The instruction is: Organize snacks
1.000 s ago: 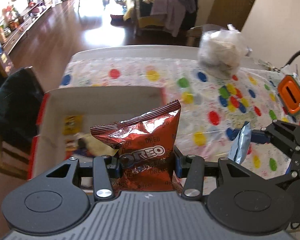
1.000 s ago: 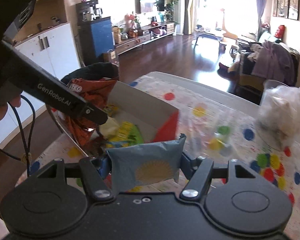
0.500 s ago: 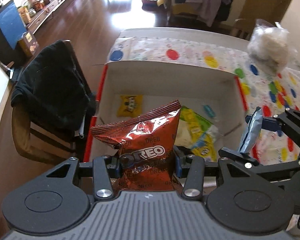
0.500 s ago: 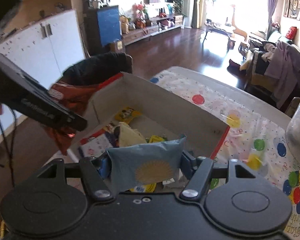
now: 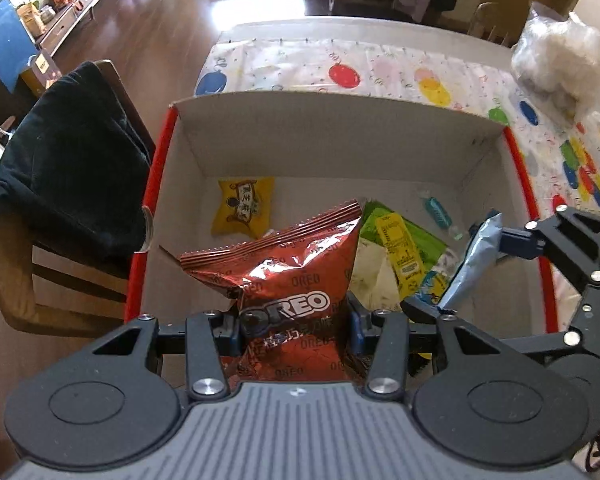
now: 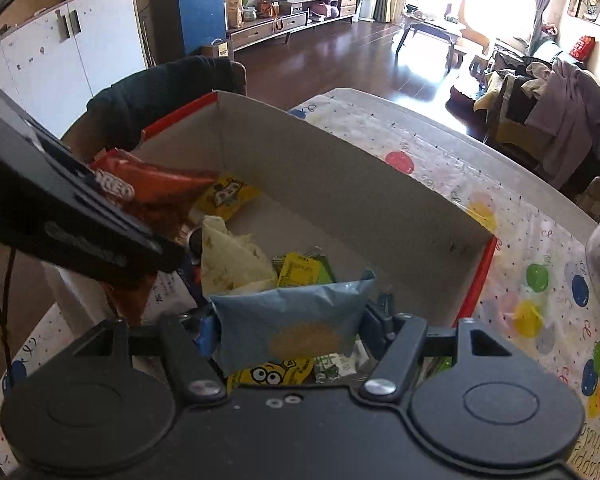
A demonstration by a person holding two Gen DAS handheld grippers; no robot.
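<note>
My left gripper is shut on a red Oreo packet and holds it over the near end of an open cardboard box with red edges. My right gripper is shut on a blue packet with a yellow sun, also above the box. In the left wrist view the right gripper and its blue packet hang at the box's right side. Inside lie a yellow packet, a green and yellow packet and a small teal candy.
The box sits on a table with a dotted cloth. A white plastic bag lies at the far right. A chair draped in black cloth stands left of the table. Beyond is wooden floor.
Both grippers moved from over the dotted cloth to above the box and sank toward it, each keeping its packet. The views now look steeply down into the box.
</note>
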